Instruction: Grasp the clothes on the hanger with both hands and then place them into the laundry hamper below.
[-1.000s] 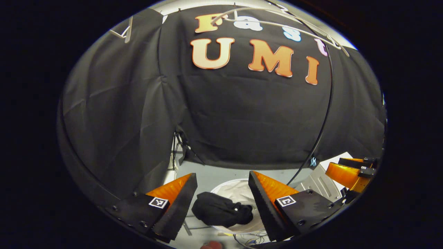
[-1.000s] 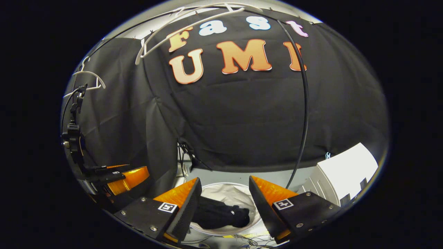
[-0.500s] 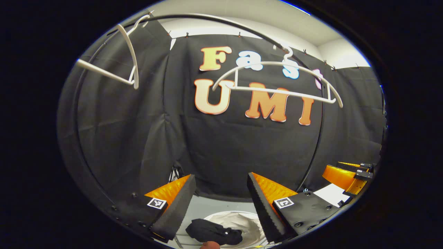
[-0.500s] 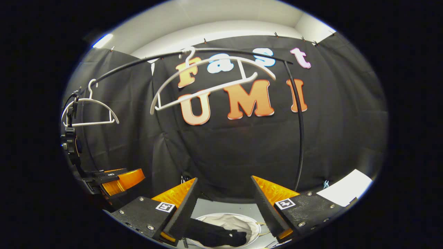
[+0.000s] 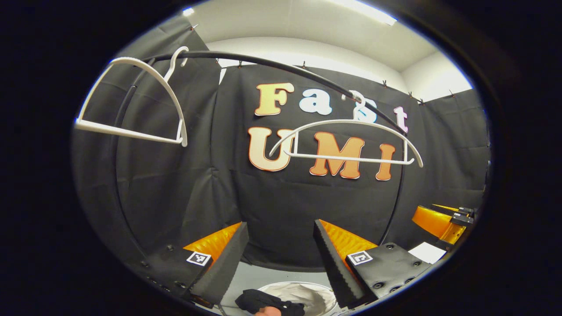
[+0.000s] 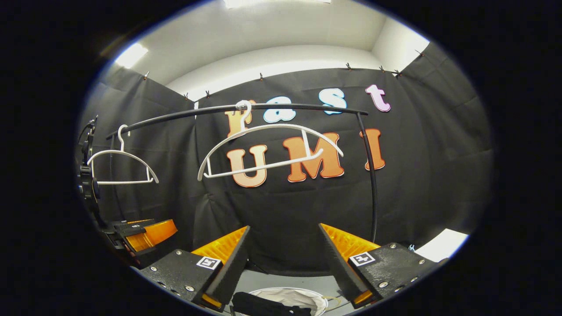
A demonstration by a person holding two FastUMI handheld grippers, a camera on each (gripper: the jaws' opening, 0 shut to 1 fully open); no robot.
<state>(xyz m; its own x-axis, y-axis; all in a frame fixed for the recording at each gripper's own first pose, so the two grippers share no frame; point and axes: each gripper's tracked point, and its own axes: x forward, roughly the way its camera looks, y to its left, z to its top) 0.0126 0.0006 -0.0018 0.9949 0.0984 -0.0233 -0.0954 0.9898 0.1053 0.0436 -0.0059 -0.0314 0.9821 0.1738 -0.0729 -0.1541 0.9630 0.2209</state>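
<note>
Left gripper (image 5: pixel 277 259) and right gripper (image 6: pixel 281 263) point level toward the rail, both spread wide, holding nothing, above the black clothes (image 6: pixel 263 305) in the hamper (image 5: pixel 316 293)

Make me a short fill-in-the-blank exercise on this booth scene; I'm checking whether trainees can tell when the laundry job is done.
1. The black garment lies in the white ____.
2. Both white hangers on the black rail are ____ of clothes.
3. The fingers of the left gripper and the right gripper stand ____, gripping nothing.
4. The number of hangers on the rail is ____.

Missing words: hamper; bare; open; two
</note>
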